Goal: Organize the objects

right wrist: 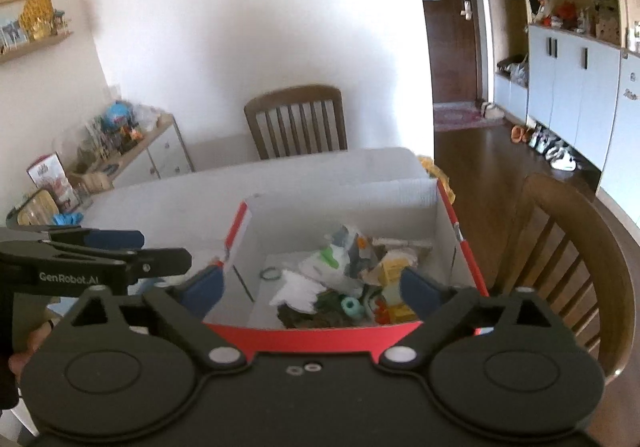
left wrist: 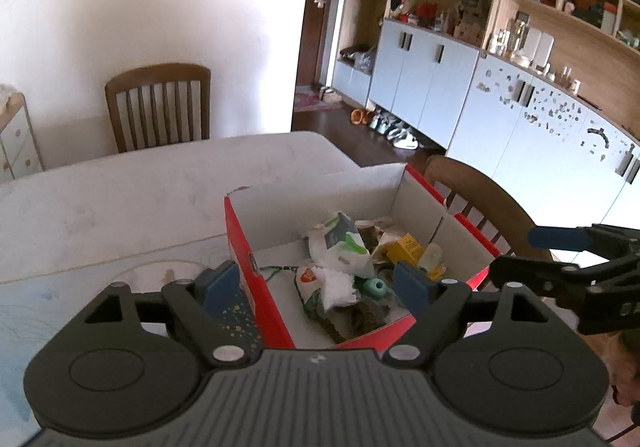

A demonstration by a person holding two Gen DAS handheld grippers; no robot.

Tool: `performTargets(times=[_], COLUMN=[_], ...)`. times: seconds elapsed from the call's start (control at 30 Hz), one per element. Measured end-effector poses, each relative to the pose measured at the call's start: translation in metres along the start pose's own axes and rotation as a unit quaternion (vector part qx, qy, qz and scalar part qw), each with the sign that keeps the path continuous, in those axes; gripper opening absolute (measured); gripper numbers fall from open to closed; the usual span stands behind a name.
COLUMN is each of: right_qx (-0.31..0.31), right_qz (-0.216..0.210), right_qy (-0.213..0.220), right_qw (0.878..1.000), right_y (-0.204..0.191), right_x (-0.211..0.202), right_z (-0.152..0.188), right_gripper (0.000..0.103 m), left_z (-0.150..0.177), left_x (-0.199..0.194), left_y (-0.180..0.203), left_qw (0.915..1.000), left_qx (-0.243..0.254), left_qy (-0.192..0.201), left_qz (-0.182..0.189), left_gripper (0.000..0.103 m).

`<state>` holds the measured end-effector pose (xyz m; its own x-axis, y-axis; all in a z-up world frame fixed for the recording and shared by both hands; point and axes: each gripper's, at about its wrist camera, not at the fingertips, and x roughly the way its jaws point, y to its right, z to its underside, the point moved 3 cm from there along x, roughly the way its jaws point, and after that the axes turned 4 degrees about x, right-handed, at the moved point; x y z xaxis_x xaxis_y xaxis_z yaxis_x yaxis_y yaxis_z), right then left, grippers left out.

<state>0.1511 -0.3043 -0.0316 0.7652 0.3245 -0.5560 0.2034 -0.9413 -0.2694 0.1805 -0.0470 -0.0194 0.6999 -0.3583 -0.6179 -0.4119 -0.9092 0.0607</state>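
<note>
Left tool [left wrist: 318,289]: nearest the lens in my left wrist view; blue pads spread wide, nothing between them. The left pad sits outside the box's red left wall, the right pad hangs over the clutter inside.
Right tool [right wrist: 310,289]: same in my right wrist view; jaws at a wide stretch, empty. Its pads hang above the near corners of the box, touching nothing that I can make out.
Tools together: each shows in the other's view, side on, my left tool at the left edge of the right view, my right tool [left wrist: 560,251] at the right edge of the left view.
Box [left wrist: 264,299]: open cardboard, red outside, white inside, on the table just ahead of both tools.
Box contents: a loose heap on the floor of the box. A crumpled white and green packet [left wrist: 340,243], a small yellow carton [left wrist: 406,249], a teal ring-shaped piece [left wrist: 376,287], a thin green loop [right wrist: 270,273] lying apart from the heap near the left wall. The rest is too jumbled to name.
Table [left wrist: 140,199]: pale top, bare beyond the box; a blue patterned mat [left wrist: 48,311] at the near left.
Chairs: one wooden chair [right wrist: 296,123] at the far side of the table, another [right wrist: 572,259] just right of the box.
Background: pale blue cupboards [left wrist: 432,79] and cluttered shelves along the right wall, shoes on the dark floor below them.
</note>
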Motion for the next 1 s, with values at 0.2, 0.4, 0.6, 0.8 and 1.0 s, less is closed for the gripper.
performTargets(times=[0.2, 0.4, 0.6, 0.8, 1.0], right_qx=[0.014, 0.026, 0.028, 0.03, 0.033], right_qz=[0.003, 0.016, 0.023, 0.024, 0.028], right_qy=[0.021, 0.023, 0.028, 0.03, 0.03], right_qw=[1.0, 0.999, 0.999, 0.999, 0.999], right_y=[-0.009, -0.015, -0.021, -0.029, -0.039], right_x=[-0.012, -0.018, -0.027, -0.031, -0.03], right_z=[0.003, 0.013, 0.02, 0.024, 0.028], right_gripper=[0.102, 0.102, 0.102, 0.102, 0.102], left_z=[0.002, 0.006, 0.009, 0.014, 0.021], left_x=[-0.014, -0.024, -0.038, -0.049, -0.05], left_y=[-0.003, -0.005, -0.004, -0.004, -0.009], left_qw=[0.9998, 0.9992, 0.9976, 0.9968, 0.9976], left_qx=[0.005, 0.005, 0.014, 0.013, 0.019], left_qy=[0.014, 0.026, 0.047, 0.059, 0.058], left_qz=[0.014, 0.029, 0.048, 0.052, 0.033], left_gripper=[0.103, 0.103, 0.103, 0.103, 0.103])
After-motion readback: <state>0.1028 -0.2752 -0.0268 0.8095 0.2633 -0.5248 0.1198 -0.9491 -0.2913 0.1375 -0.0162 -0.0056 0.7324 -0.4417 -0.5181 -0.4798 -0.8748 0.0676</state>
